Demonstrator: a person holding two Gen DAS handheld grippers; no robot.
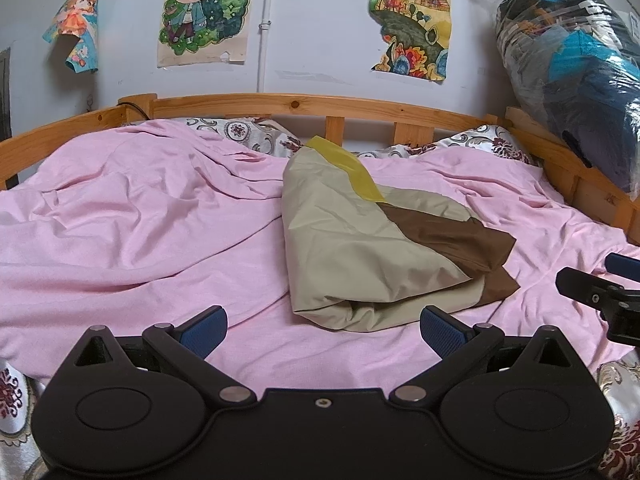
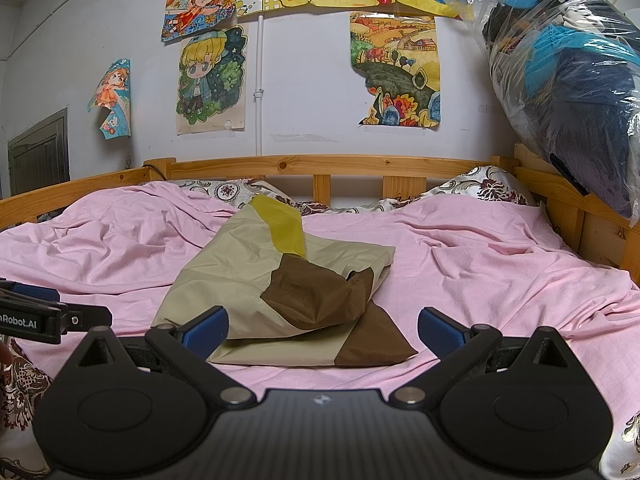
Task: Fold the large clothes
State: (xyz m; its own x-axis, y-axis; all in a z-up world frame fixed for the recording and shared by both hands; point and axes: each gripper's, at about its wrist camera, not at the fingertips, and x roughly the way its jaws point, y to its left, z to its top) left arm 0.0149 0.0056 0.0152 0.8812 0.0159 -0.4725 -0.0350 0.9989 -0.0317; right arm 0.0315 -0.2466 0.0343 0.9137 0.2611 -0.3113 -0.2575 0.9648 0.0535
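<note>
Right wrist view: both grippers, left gripper (image 1: 322, 330) and right gripper (image 2: 322, 330), spread wide and empty above folded beige-brown garment (image 2: 280, 292) on pink sheet (image 2: 480, 264). Risk: pinching the sheet too, dragging folds apart.

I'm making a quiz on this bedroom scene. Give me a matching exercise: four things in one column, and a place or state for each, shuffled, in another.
Things:
1. folded cloth
2. left gripper
3. plastic bag of clothes
4. drawings

Places or states:
A. stuck on the wall
B. lying on the pink sheet
C. open, holding nothing
D. resting at the right bed rail

Pairs: 1-B, 2-C, 3-D, 4-A
</note>
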